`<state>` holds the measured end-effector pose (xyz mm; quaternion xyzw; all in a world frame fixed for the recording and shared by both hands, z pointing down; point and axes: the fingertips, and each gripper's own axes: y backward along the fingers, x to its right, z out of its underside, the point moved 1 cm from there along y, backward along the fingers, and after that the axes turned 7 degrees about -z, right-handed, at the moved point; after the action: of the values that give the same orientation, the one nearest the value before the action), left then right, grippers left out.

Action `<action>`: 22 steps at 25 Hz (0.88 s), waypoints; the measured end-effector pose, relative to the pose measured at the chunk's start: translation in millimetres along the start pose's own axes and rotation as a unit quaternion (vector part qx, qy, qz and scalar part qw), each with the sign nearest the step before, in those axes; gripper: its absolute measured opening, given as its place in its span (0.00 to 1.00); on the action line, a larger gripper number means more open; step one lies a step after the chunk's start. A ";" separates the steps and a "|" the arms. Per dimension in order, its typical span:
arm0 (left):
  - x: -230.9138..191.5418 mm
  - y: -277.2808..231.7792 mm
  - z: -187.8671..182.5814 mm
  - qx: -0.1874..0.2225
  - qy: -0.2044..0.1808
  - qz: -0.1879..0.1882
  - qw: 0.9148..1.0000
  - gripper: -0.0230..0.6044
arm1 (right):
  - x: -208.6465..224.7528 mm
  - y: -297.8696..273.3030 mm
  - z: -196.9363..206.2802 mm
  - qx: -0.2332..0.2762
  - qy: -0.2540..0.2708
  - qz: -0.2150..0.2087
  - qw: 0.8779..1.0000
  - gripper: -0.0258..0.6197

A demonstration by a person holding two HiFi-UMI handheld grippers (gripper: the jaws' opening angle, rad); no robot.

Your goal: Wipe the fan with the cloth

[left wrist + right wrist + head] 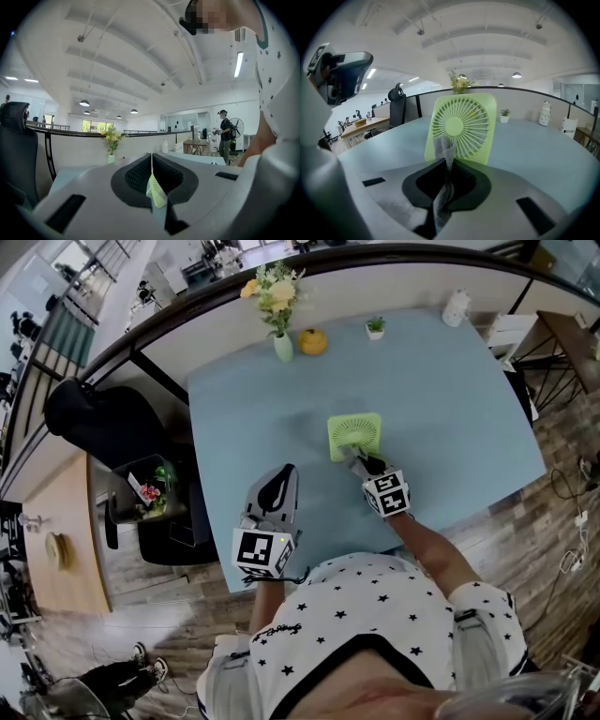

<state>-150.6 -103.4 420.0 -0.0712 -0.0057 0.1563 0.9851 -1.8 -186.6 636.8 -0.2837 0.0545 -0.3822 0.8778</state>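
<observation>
Jaws of the right gripper (449,161) are pinched shut on a grey cloth (443,197), whose free upper end lies against the grille of the green fan (461,123). The fan stands upright mid-worktop (543,145), just ahead of that gripper. The left gripper (151,157) sits apart from the fan, jaws pressed together. A pale green sliver shows in their gap, possibly the fan beyond.

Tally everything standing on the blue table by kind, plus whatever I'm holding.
Fan: 1
Vase of flowers: 1
Orange ornament: 1
Small potted plant: 1
White jar: 1
Cloth, held: 1
Total: 6
</observation>
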 end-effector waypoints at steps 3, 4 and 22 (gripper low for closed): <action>2.8 -0.5 -0.5 0.001 -0.001 0.004 1.000 0.09 | 11.2 7.4 3.3 0.002 -0.012 0.016 1.000 0.07; 3.9 -0.5 -0.8 0.001 -0.002 0.005 1.000 0.09 | 14.9 10.2 4.9 0.003 -0.016 0.021 1.000 0.07; 18.7 -2.5 -3.4 0.000 -0.013 0.016 1.000 0.09 | 66.9 48.3 29.7 0.017 -0.091 0.099 0.991 0.07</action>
<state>-131.9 -100.4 416.8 -0.0691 -0.0171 0.1724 0.9824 85.3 -193.5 643.7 -0.2954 -0.0041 -0.2673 0.9172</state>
